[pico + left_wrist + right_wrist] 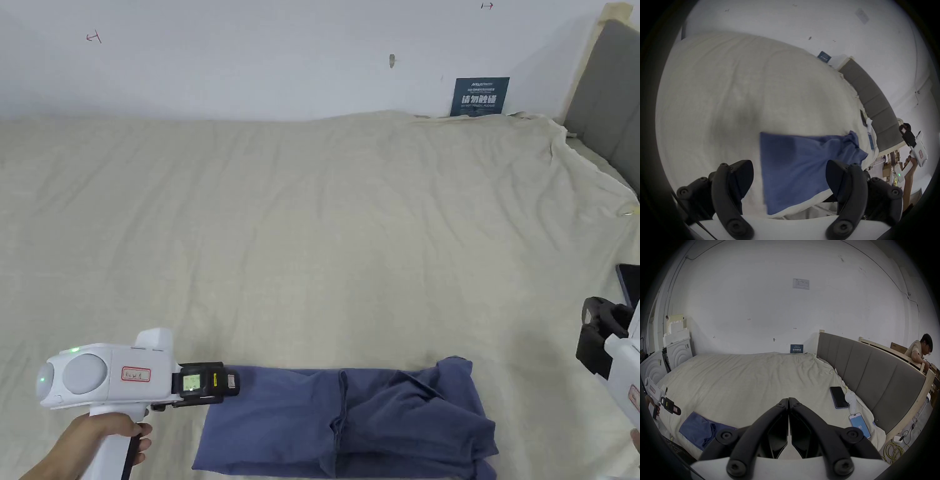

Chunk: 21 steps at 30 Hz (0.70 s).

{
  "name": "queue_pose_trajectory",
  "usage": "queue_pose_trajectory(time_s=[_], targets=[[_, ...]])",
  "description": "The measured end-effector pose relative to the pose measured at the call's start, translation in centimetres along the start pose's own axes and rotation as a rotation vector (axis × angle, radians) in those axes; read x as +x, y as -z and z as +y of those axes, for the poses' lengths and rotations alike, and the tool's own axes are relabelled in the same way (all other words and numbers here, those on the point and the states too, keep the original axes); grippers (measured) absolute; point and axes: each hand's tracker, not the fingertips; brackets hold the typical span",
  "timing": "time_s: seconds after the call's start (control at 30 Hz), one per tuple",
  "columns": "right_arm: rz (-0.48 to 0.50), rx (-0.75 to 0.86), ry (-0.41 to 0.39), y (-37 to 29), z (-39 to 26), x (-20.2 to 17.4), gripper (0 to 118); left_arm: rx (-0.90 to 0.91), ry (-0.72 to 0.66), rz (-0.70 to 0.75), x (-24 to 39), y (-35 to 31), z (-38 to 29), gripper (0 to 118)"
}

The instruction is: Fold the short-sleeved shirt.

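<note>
Head view: the blue short-sleeved shirt (350, 422) is seen part-folded on the bed (312, 219); left gripper (789, 175) spread, right gripper (788, 400) pressed together, both empty. A bunched right end likely needs smoothing next.

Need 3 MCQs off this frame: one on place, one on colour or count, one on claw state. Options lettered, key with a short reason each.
1. Where does the shirt lie?
A. At the near edge of the bed
B. Against the headboard
C. On the floor

2. What colour is the shirt?
A. Red
B. Blue
C. White

3. How do the two claws stand?
A. Both open
B. Both shut
C. Left open, right shut

Key:
1 A: in the head view it rests on the sheet at the bottom of the picture, far from the headboard.
2 B: it reads blue in all three views.
3 C: the left claw has its jaws wide apart with the shirt seen between them but not gripped; the right claw has its jaws closed tip to tip on nothing.
</note>
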Motion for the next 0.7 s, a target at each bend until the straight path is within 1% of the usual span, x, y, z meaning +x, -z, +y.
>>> queue_pose_trajectory(time_s=[0.13,0.2,0.27,0.3,0.33,0.4,0.5,0.53,0.57,0.63,0.7], targets=[[0.000,-0.007,-0.002,0.1,0.0,-0.4,0,-0.026,-0.052,0.012,-1.7,1.7,-0.9,96],[0.001,-0.012,-0.005,0.1,0.0,-0.6,0,-0.041,-0.056,0.022,-1.9,2.5,-1.4,93],[0.000,-0.017,-0.010,0.1,0.0,-0.7,0,-0.055,-0.056,0.023,-2.1,3.5,-1.7,77],[0.000,-0.019,-0.011,0.1,-0.1,-0.7,0,-0.059,-0.056,0.021,-2.0,3.8,-1.9,72],[-0.002,-0.020,-0.010,0.1,-0.1,-0.6,0,-0.068,-0.052,0.014,-1.8,4.1,-2.0,69],[-0.005,-0.025,-0.009,0.2,-0.2,-0.6,0,-0.081,-0.048,0.008,-1.7,4.9,-1.8,66],[-0.010,-0.029,-0.007,0.2,-0.3,-0.5,0,-0.078,-0.030,0.026,-1.0,5.2,-2.0,48],[-0.011,-0.029,-0.006,0.1,-0.3,-0.4,0,-0.073,-0.027,0.018,-1.9,5.8,-1.6,48],[-0.012,-0.029,-0.006,0.1,-0.3,-0.4,0,-0.075,-0.030,0.013,-1.8,6.0,-1.5,36],[-0.012,-0.030,-0.007,0.1,-0.4,-0.3,0,-0.075,-0.031,0.006,-1.4,6.3,-1.7,22],[-0.015,-0.030,-0.004,0.0,-0.3,-0.2,0,-0.076,-0.009,0.022,-1.3,6.7,-1.7,13]])
